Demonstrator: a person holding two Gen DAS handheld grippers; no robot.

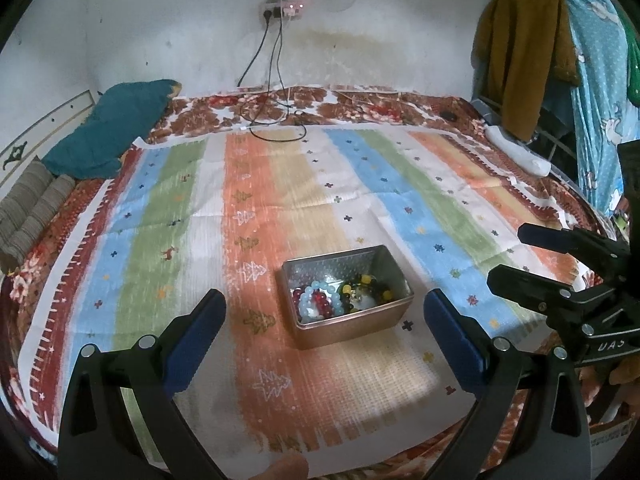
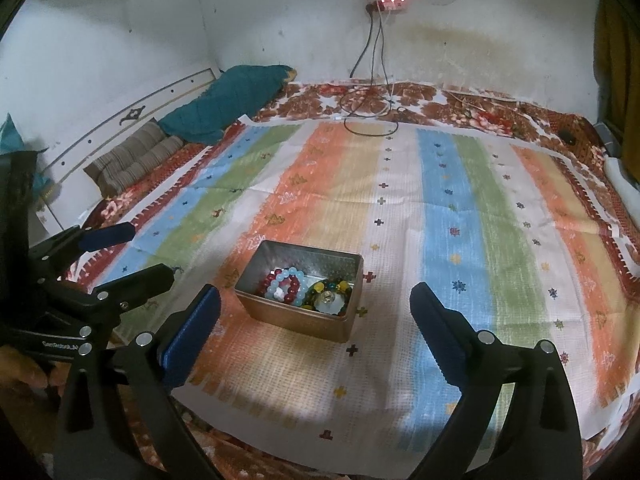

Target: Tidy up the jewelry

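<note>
Tin (image 1: pixel 347 297) w/ beaded bracelets (image 1: pixel 320 300) sits on the striped cloth (image 1: pixel 280 200), straight ahead of the left gripper (image 1: pixel 325 322) in the left wrist view. It lies between the two blue pads, slightly toward the right one, and beyond the tips. Jaws wide, nothing held. Long axis of the tin runs roughly across the view, skewed a bit. Right gripper (image 1: pixel 506 254) shows at the right edge, also spread apart and empty, off to the side of the tin.

Right wrist view: same tin (image 2: pixel 298 322) ahead and left of centre of the right gripper (image 2: pixel 316 304), nearer its left pad. Jaws wide, empty. Bracelets (image 2: pixel 286 286) all inside. Left gripper (image 2: pixel 150 252) at the left edge. Both hands look abt equally near; either could reach in.
</note>
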